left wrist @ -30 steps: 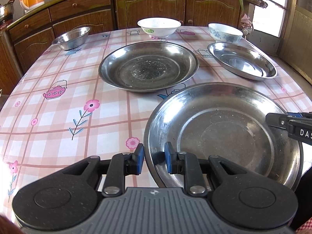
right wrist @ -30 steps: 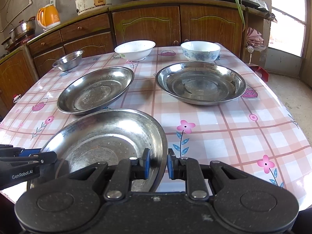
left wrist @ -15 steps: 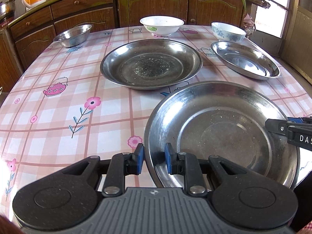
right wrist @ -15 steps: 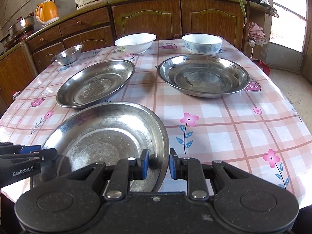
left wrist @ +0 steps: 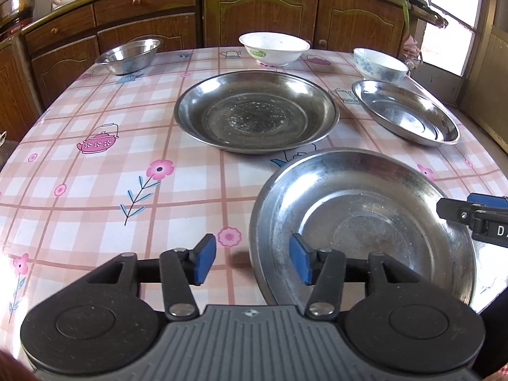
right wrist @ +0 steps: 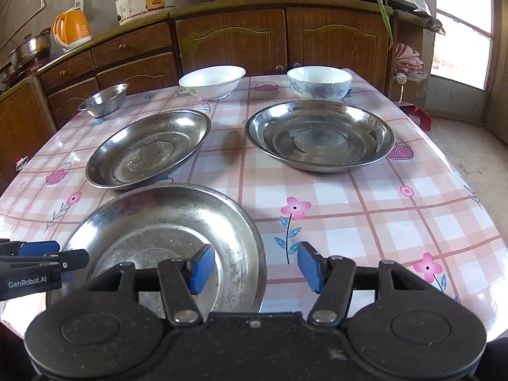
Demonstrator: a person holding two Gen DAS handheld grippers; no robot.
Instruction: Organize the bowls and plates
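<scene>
Okay, both my grippers are opening. Left gripper (left wrist: pixel 252 258): jaws spreading, rim of the near steel plate (left wrist: pixel 365 219) runs between the blue pads, neither pad pressing on it. Right gripper (right wrist: pixel 255 266): same on the plate's opposite edge, left pad over the dish, right pad over bare tablecloth (right wrist: pixel 365 222), nothing held. Plate sits flat on the table, right at the near edge, directly ahead of both grippers.

Ahead of the left gripper, the middle plate (left wrist: pixel 257 111) lies close to the near plate's far rim, only a thin strip of cloth between. Ahead of the right gripper, the right plate (right wrist: pixel 320 135) is well apart, with open cloth before it. Beyond: small steel bowl (left wrist: pixel 128 52), white bowl (left wrist: pixel 274 47), blue-patterned bowl (right wrist: pixel 319 82) near the far table edge. Wide free cloth left of the left gripper.
</scene>
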